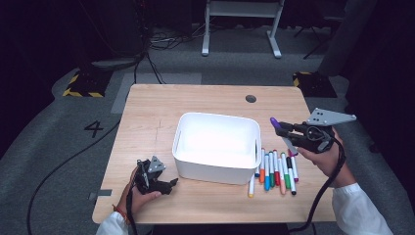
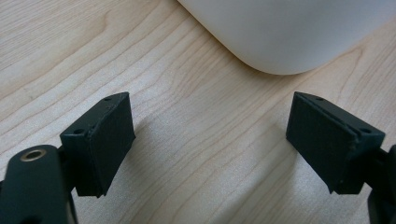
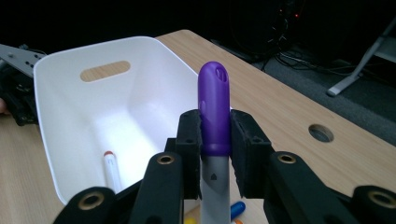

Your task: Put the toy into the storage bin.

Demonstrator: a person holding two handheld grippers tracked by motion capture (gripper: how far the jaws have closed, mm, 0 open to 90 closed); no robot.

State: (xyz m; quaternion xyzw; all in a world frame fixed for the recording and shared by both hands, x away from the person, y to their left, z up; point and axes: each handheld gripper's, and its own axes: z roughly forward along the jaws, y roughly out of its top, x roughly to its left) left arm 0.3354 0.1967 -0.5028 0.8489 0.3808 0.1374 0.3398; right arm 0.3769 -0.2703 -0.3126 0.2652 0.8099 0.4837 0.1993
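While the left gripper point(image 1: 172, 183) rests spread, the right gripper point(image 3: 215, 135) jaws pinch the purple marker point(image 3: 214, 112) upright.

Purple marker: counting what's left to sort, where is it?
The purple marker is clamped in the right tool, raised above the table right of the white bin.

Right gripper point(image 1: 280, 128) clamped on purple-capped marker point(image 1: 274, 122) at bin's point(image 1: 195, 161) 3 o'clock; marker row point(image 1: 276, 171) at 4; left gripper point(image 1: 169, 185) at 8, resting on table point(image 1: 147, 107).
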